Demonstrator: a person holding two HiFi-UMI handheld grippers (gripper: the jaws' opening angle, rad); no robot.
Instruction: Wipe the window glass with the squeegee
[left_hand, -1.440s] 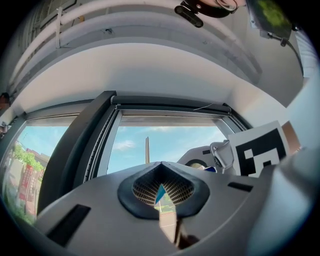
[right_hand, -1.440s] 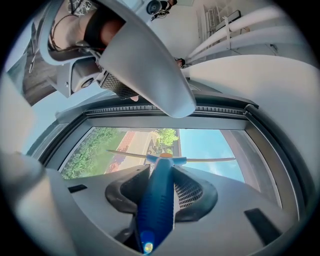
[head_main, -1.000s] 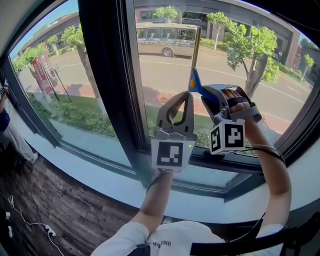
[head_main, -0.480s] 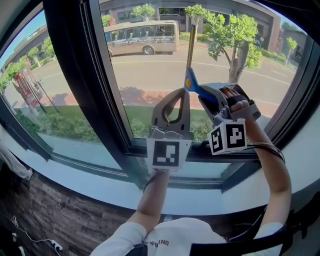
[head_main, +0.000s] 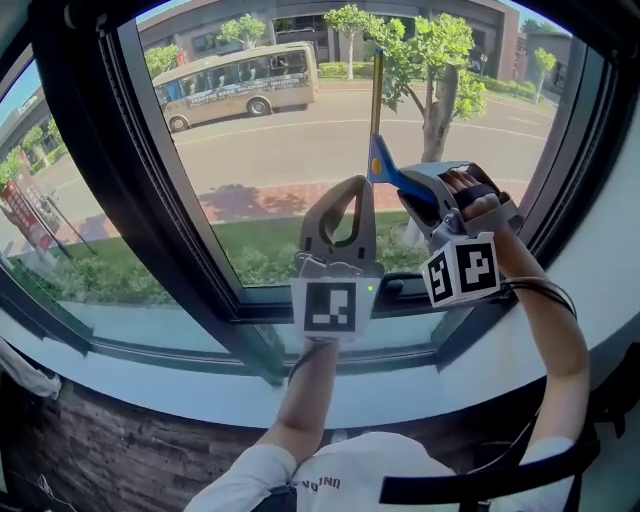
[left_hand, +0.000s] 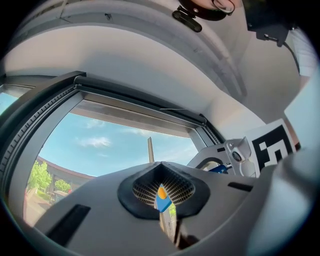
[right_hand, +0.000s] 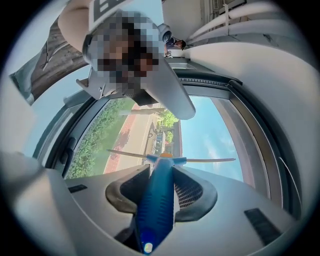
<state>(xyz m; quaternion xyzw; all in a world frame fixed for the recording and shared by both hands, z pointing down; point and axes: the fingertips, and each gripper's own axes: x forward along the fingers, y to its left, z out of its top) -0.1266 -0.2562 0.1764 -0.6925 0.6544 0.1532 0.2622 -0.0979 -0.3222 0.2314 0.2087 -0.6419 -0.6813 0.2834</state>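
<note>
Still | right gripper (head_main: 408, 192) clamps squeegee (head_main: 377, 100) | bus (head_main: 235, 75) shifted left

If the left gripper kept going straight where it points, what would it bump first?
Probably the squeegee, whose blue head sits dead ahead of the left gripper, fingers shut. Depth is unclear, so it might slip past and meet the window glass instead.
</note>
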